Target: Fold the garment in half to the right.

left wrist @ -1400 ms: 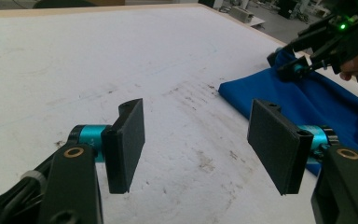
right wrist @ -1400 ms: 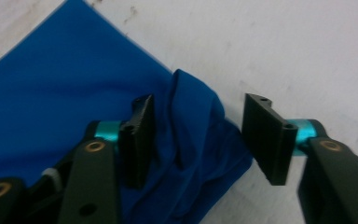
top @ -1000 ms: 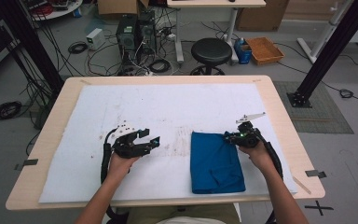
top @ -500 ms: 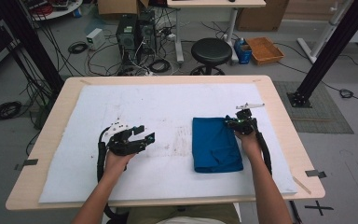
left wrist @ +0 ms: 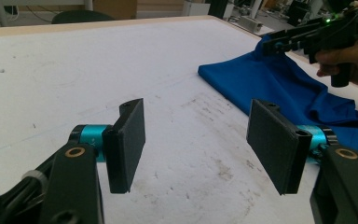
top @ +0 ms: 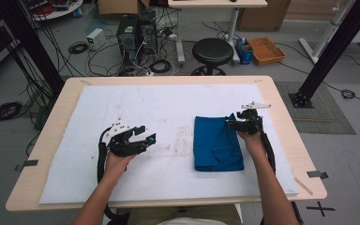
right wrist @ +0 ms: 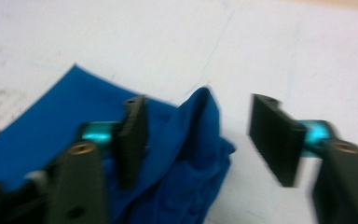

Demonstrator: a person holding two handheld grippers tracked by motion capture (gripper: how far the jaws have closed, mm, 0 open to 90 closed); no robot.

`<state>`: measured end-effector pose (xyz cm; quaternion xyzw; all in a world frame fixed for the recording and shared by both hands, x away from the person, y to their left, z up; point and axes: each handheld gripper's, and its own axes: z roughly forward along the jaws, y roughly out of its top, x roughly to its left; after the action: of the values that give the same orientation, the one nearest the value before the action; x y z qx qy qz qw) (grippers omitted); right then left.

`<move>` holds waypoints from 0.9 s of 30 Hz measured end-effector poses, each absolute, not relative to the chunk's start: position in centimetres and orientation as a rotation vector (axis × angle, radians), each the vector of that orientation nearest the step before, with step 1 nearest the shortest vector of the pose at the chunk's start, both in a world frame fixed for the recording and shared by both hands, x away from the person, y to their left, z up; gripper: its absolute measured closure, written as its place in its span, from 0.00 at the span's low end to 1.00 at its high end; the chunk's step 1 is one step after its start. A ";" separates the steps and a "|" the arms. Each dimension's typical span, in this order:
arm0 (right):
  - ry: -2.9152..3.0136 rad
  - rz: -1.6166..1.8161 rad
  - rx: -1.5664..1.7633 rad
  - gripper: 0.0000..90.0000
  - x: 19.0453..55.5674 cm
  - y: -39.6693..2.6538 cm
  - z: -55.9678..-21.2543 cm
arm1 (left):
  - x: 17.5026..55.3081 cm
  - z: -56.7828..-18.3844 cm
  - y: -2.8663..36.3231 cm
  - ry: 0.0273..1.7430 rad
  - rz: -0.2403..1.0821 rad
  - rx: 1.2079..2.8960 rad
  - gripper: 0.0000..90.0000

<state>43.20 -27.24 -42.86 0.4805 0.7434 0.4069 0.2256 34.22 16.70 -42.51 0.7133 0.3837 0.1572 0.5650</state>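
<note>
Our right tool (top: 242, 123) hung wide open, empty, over the blue cloth's (top: 217, 144) upper-right corner. The left tool (top: 138, 140), also open and empty, waited at centre-left on the counter (top: 168, 101). We judged folding underway; next, pinch that rumpled corner.

Nothing readable anywhere here, no labels, brands or numbers on the table (top: 168, 80), the blue cloth (top: 217, 144) or the floor clutter behind it.

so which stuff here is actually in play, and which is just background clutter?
In play:
- blue cloth, folded on the white mat, one corner bunched up
- right gripper, jaws open at that corner
- left gripper, jaws open over bare mat

Lying about:
- black stool
- computer towers
- orange tray
- floor cables
</note>
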 end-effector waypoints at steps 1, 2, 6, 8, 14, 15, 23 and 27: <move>2.024 1.133 1.322 0.35 42.9 -27.4 -42.5 | 34.2 -42.5 16.7 0.903 0.370 1.678 0.41; 2.014 1.140 1.304 0.34 42.5 -27.6 -42.1 | 34.3 -42.5 16.7 0.904 0.367 1.678 0.41; 1.994 1.148 1.218 0.33 40.6 -28.1 -40.5 | 34.3 -42.6 16.7 0.906 0.364 1.682 0.41; 2.030 1.144 1.178 0.43 39.4 -28.2 -40.0 | 34.3 -42.6 16.7 0.905 0.366 1.684 0.41; 2.394 1.245 0.998 0.56 36.3 -26.1 -40.9 | 34.2 -42.7 16.5 0.898 0.358 1.692 0.41; 2.444 1.241 0.981 0.54 36.0 -25.6 -41.2 | 34.2 -42.8 16.5 0.897 0.355 1.697 0.41; 2.665 1.104 0.859 0.96 35.8 -23.7 -43.3 | 34.2 -43.0 16.0 0.882 0.345 1.725 0.41; 2.630 1.206 0.825 0.99 34.8 -25.4 -42.3 | 34.3 -43.1 16.2 0.889 0.343 1.718 0.41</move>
<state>34.82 -25.44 -42.28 0.2737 0.8722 0.4000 0.0662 34.26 16.22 -43.07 0.7274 0.3765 0.1454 0.5550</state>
